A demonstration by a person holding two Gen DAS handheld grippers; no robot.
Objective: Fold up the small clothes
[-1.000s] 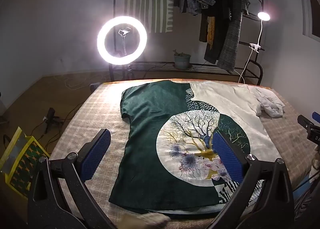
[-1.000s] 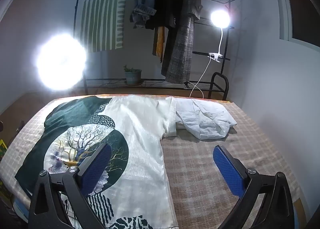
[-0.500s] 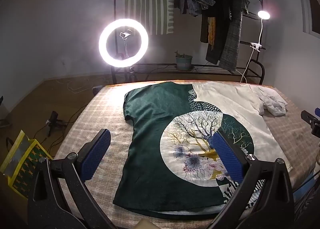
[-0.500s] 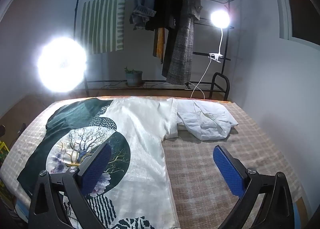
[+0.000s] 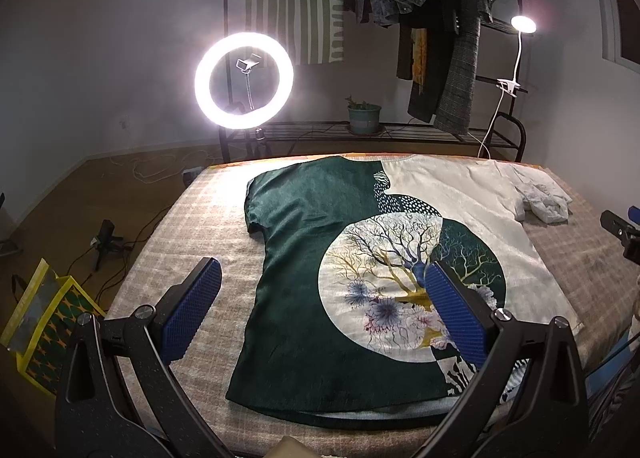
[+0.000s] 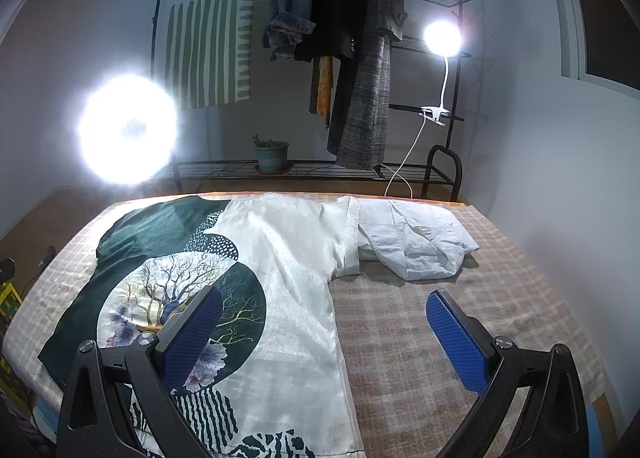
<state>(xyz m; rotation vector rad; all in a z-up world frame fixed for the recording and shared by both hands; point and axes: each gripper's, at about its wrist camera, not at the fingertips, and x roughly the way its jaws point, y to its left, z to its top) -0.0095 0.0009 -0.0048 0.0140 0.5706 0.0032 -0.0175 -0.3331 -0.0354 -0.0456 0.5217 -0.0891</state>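
Note:
A short-sleeved top [image 5: 320,258], half dark green and half cream with a round tree print, lies spread flat on the checked bed cover [image 5: 180,242]. In the right wrist view the same top [image 6: 280,278] fills the left half. My left gripper [image 5: 320,314] hovers open above the top's near hem, nothing between its blue pads. My right gripper [image 6: 324,338] is open too, over the top's cream side edge. A crumpled white garment [image 6: 416,246] lies beside the top's right sleeve, at the far right of the bed [image 5: 544,198].
A bright ring light [image 5: 244,80] and a clip lamp [image 5: 523,24] stand behind the bed. A clothes rack with hanging coats [image 6: 360,58] and a potted plant [image 5: 363,116] line the back wall. A yellow patterned bag [image 5: 44,322] sits on the floor left.
Both grippers have drawn back and risen slightly, so the top sits a little farther off in both views. Jaws stay open. The clothes have not moved.

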